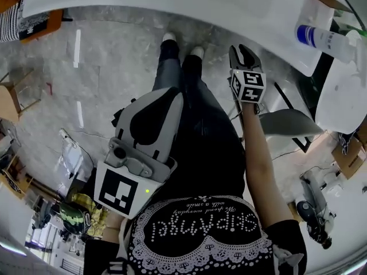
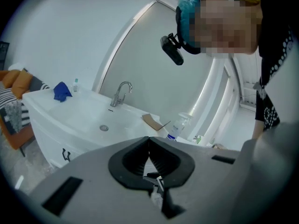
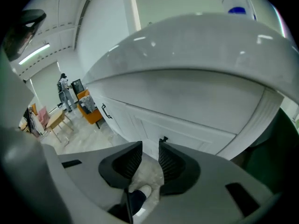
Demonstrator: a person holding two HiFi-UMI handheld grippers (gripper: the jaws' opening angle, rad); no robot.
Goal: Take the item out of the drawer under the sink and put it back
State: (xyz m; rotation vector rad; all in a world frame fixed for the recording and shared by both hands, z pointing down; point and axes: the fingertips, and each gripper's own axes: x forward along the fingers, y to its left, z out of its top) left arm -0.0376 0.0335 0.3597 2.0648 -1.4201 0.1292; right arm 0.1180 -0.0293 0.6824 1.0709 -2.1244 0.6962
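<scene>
The white cabinet under the sink fills the right gripper view; its drawer front is closed and carries a small black handle. No item from the drawer shows in any view. My right gripper points down at that front, just short of the handle, open with nothing between its jaws. In the head view the right gripper hangs below the white sink counter. My left gripper is held back near the person's body, shut and empty. From the left gripper view I see the sink basin and tap.
On the counter stand a spray bottle, a piece of cardboard and a blue cloth. A second cabinet door has a black handle. The person's shoes stand on the grey marble floor before the cabinet. An orange seat stands at the left.
</scene>
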